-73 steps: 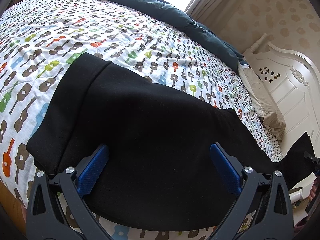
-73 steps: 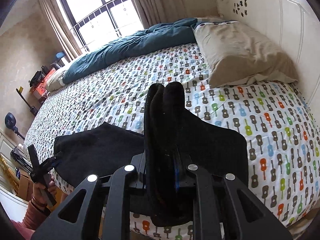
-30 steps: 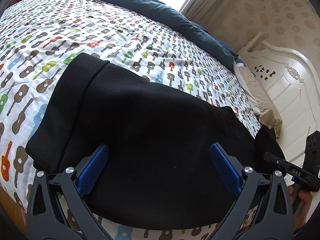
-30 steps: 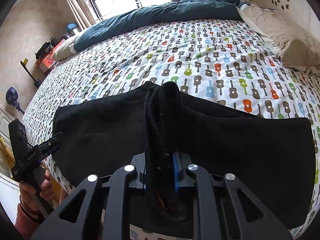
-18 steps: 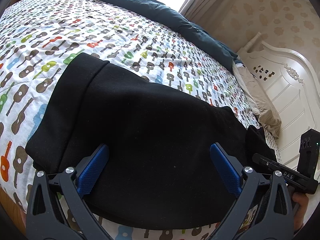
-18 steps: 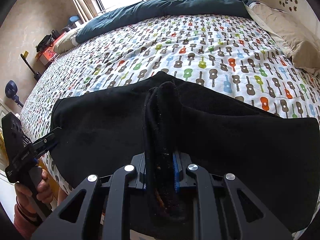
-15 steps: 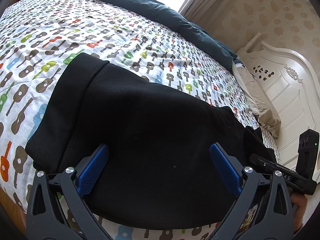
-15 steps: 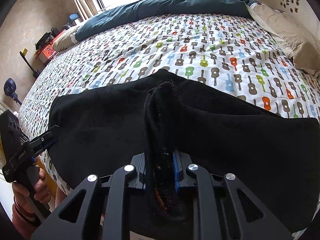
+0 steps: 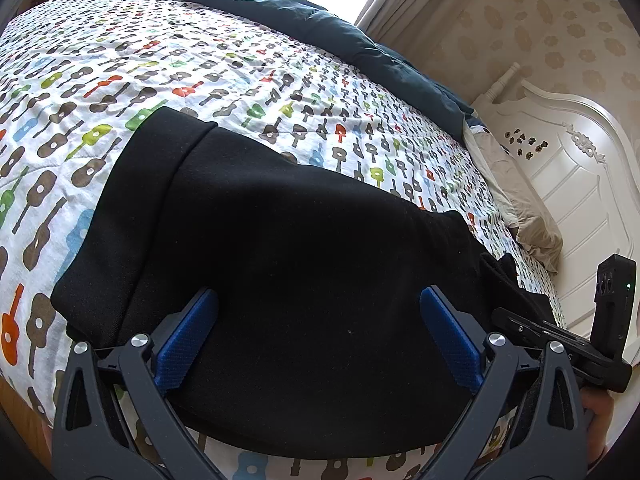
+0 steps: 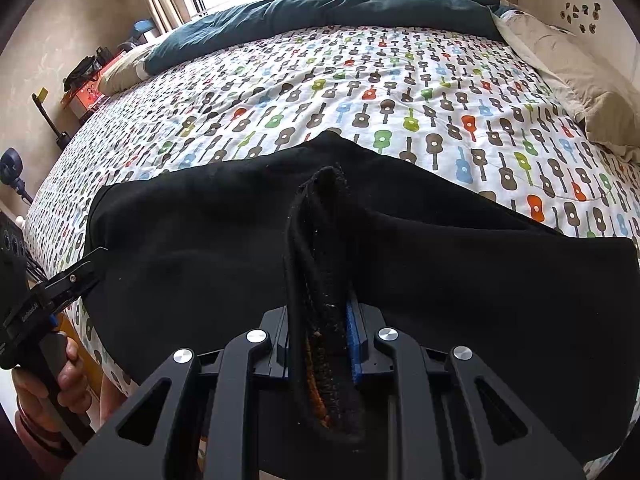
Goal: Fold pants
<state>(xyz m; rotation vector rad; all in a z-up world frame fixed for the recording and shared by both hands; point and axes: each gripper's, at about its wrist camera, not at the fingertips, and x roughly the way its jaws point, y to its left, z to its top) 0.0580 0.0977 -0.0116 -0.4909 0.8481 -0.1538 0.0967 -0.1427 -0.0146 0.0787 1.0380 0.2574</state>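
right claw [image 10: 320,320] clamped on bunched edge of black pants [image 10: 460,272], rest spread flat on bed [image 10: 320,80]; left claw [image 10: 86,266] at pants' left edge.

The right gripper [image 10: 320,312] carried the pants [image 10: 440,272] leg across toward the left gripper [image 10: 86,266].

1. We saw that the left gripper [image 9: 318,328] had matt black, forked arms with triangular cut-outs and round silver screw heads at the joints.
2. Its fingers [image 9: 188,336] carried bright blue pads with a fine ribbed texture.
3. The right gripper [image 10: 320,320] was built alike (same black arms, silver screws, a blue pad edge showing).
4. Small white lettering ran along the left tool's black body in the right wrist view; we could not read it.
5. The left hand [image 10: 60,376] wore dark red bangles at the wrist.
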